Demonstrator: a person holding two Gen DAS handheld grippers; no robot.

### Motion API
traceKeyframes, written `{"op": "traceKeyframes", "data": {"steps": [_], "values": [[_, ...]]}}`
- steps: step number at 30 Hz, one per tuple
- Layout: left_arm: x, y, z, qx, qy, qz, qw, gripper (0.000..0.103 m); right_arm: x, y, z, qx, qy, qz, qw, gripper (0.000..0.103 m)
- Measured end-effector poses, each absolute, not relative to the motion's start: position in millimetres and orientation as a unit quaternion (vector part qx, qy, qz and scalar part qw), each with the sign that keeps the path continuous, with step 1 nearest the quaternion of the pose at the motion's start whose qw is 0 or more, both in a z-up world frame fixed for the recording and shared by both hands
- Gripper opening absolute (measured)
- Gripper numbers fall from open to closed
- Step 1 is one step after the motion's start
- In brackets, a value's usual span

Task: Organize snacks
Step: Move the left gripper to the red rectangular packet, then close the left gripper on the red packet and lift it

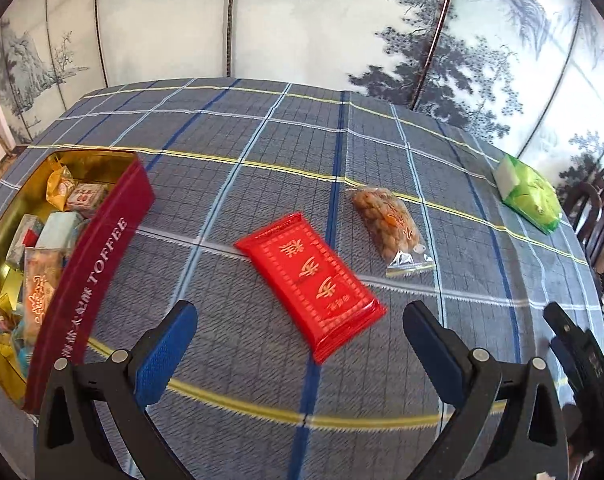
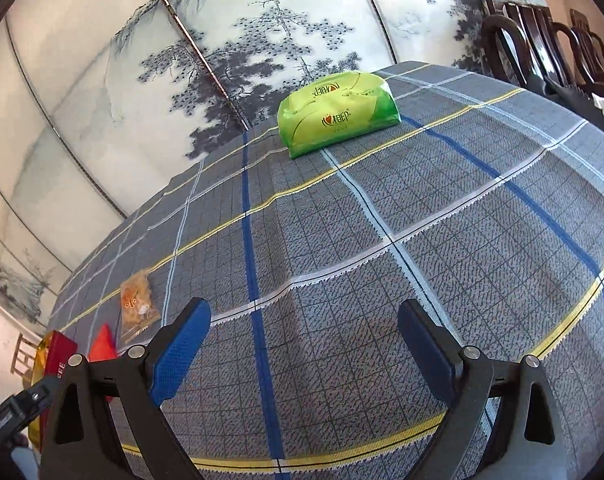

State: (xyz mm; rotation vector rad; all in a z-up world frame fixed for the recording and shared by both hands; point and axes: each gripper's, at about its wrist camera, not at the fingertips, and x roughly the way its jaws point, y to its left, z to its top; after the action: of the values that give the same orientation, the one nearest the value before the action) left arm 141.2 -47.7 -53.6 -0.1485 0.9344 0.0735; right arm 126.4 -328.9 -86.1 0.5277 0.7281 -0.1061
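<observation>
A red snack packet (image 1: 310,280) lies flat on the plaid tablecloth just ahead of my left gripper (image 1: 300,320), which is open with nothing between its blue pads. A clear bag of brown nuts (image 1: 390,226) lies beyond it to the right. At the left stands an open dark-red toffee tin (image 1: 98,256) with a gold inside, holding several wrapped snacks. My right gripper (image 2: 304,322) is open and empty over bare cloth. Far ahead of it lies a green packet (image 2: 336,108). The nut bag (image 2: 138,304), red packet (image 2: 102,346) and tin (image 2: 58,354) show at its far left.
The tablecloth (image 2: 382,240) covers a round table in front of a painted folding screen (image 1: 302,20). Dark wooden chairs (image 2: 542,36) stand past the table's right edge. The green packet (image 1: 530,192) lies near that edge. The right gripper's body (image 1: 578,356) shows at the lower right of the left wrist view.
</observation>
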Motion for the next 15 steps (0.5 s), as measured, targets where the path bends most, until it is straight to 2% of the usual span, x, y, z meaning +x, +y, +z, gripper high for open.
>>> {"op": "traceKeyframes", "data": {"steps": [6,8,12,15], "values": [[181.8,-66.9,-82.8,-0.061,0.477,0.137,0.866,0.101,126.0,-324.4,-85.0,0.252,0.348,-0.042,0.902,0.095],[184.6,-61.3,-92.8,-0.072,0.487,0.146,0.858,0.090,124.8,-325.7,-85.3,0.258,0.345,-0.039,0.902,0.095],[187.0,-59.7,-98.1,-0.075,0.472,0.143,0.866,0.091,124.1,-324.8,-84.3,0.257,0.342,-0.036,0.903,0.095],[188.6,-64.6,-97.9,-0.068,0.458,0.127,0.877,0.077,124.2,-325.0,-84.6,0.258,0.341,-0.035,0.903,0.095]]}}
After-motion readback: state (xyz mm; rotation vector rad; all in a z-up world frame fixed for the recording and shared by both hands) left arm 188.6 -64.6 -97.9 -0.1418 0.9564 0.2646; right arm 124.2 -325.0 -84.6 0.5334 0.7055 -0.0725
